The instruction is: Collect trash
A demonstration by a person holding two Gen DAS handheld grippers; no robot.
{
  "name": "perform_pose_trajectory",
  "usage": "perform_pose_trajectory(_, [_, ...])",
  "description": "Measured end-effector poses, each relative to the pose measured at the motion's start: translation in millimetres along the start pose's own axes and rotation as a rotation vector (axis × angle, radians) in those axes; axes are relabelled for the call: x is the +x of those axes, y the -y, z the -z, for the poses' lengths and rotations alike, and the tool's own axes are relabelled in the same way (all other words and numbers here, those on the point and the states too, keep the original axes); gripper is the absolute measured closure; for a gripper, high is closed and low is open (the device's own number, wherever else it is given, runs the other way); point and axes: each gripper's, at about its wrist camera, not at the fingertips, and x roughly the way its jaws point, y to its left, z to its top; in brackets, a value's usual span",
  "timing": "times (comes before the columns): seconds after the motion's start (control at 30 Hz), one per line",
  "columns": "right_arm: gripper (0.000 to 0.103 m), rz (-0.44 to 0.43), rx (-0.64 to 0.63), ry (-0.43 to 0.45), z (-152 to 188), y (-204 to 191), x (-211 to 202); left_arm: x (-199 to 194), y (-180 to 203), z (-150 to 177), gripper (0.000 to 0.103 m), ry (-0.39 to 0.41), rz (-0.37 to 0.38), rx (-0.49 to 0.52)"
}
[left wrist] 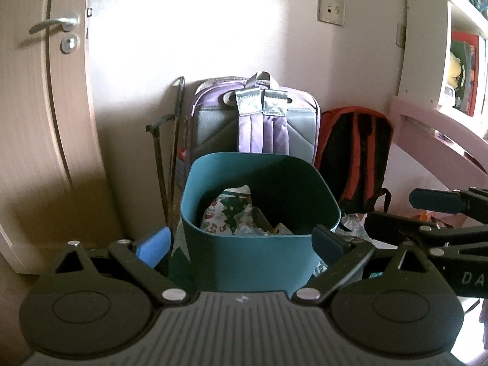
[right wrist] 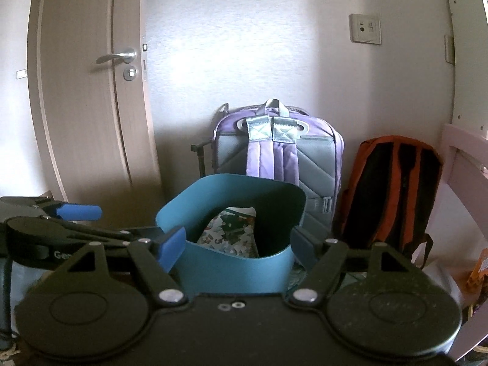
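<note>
bin [left wrist: 244,244] sits at twelve o'clock holding crumpled paper [left wrist: 231,213]; left tool [left wrist: 241,244] and right tool [right wrist: 238,244] gape wide, empty; seek more trash before descending.

Left gripper [left wrist: 241,244]: jaws wide apart, nothing between blue pads, tilts a bit down. Right gripper [right wrist: 238,244]: jaws wide apart too, nothing held, tilts a bit down. Both side by side, close together.
</note>
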Motion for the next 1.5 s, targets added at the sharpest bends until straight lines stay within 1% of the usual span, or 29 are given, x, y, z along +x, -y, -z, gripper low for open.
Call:
perform_pose_trajectory(0.13, [0.028, -0.001, -0.004, 0.003, 1.2, -1.4, -3.9, -8.5, 3.3, 1.0, 0.003, 0.016, -0.016, 0.018])
perform_pose_trajectory(0.4, [0.027, -0.003, 0.0, 0.016, 5.9, 1.2, -14.6, -20.6, 8.8, 5.3, 0.003, 0.027, -0.011, 0.039])
perform_pose_trajectory(1.03, [0.027, -0.012, -0.04, 0.07, 13.4, -3.6, -39.6, -48.1, 13.9, 18.0, 0.003, 0.085, -0.011, 0.031])
perform_pose_trajectory(1.27, [0.027, -0.017, -0.036, 0.079, 16.3, -2.7, -44.3, -60.1, 13.8, 19.9, 0.003, 0.125, -0.015, 0.027])
perform_pose_trajectory(1.5, [0.027, -0.018, -0.039, 0.082, 18.1, -3.0, -46.2, -67.3, 14.5, 24.9, 0.003, 0.131, -0.021, 0.028])
